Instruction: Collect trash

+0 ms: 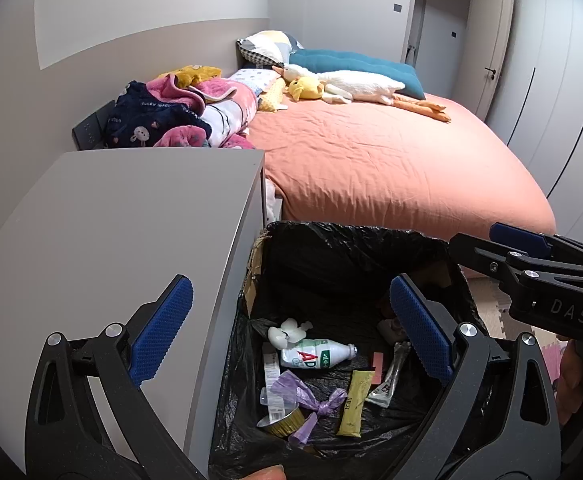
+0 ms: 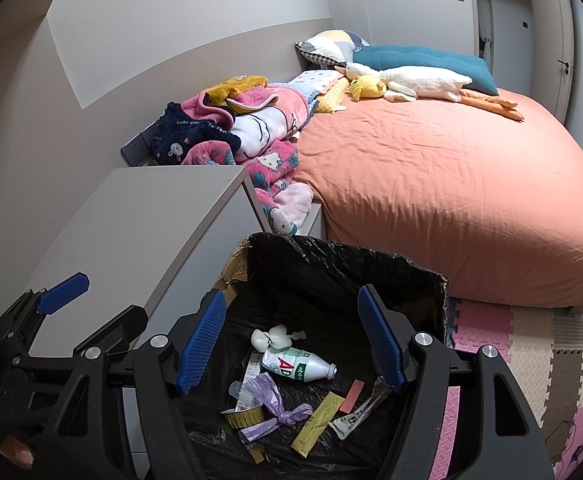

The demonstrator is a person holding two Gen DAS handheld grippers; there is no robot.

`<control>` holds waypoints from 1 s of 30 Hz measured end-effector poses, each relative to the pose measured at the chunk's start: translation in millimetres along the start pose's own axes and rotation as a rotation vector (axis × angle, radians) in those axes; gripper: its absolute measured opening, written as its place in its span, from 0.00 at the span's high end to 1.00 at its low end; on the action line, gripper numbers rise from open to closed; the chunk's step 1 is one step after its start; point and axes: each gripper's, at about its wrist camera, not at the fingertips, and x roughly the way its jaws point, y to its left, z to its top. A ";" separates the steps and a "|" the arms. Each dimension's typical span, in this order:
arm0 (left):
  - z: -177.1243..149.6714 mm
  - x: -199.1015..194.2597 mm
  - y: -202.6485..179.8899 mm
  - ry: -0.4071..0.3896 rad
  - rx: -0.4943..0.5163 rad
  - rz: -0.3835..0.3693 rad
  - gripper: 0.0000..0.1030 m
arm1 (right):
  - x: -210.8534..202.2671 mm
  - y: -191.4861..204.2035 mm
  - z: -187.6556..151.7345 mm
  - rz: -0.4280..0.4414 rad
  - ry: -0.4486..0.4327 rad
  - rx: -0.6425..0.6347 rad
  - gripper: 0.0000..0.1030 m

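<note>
Both tongs poised above the bin (image 1: 355, 240) at lower centre of each frame, left tongs (image 1: 291, 336) and right tongs (image 2: 291, 340) spread wide, nothing between the blue pads (image 2: 201, 344).

Trash apparently dropped already; counter (image 1: 111, 232) at left bare in view. Best handling now, by judgement: keep pads parted, lift straight up clear of the black liner (image 2: 331, 264) so no fold snags, then scan bed (image 1: 391, 160) and floor mat (image 2: 531, 344) for remaining litter before closing on anything. Worth minding the gap between the two tools, close together over the opening.

Trash heaped at the bin's bottom, lower centre: white bottle (image 2: 297, 366) with red and green label lying on its side, crumpled white tissue (image 2: 273, 338) just above it, knotted purple bag (image 2: 275, 408) beside a gold foil cup (image 2: 243, 416), yellow sachet (image 2: 317, 420) aslant, pink slip (image 2: 353, 396), clear wrapper (image 2: 355, 416) at right. Light, loose, mostly flat pieces; bottle likely to roll.
</note>
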 end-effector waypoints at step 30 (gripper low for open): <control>-2.2 2.9 -2.8 0.012 0.014 -0.015 0.07 | -0.6 -1.9 -0.9 -0.001 0.003 0.002 0.32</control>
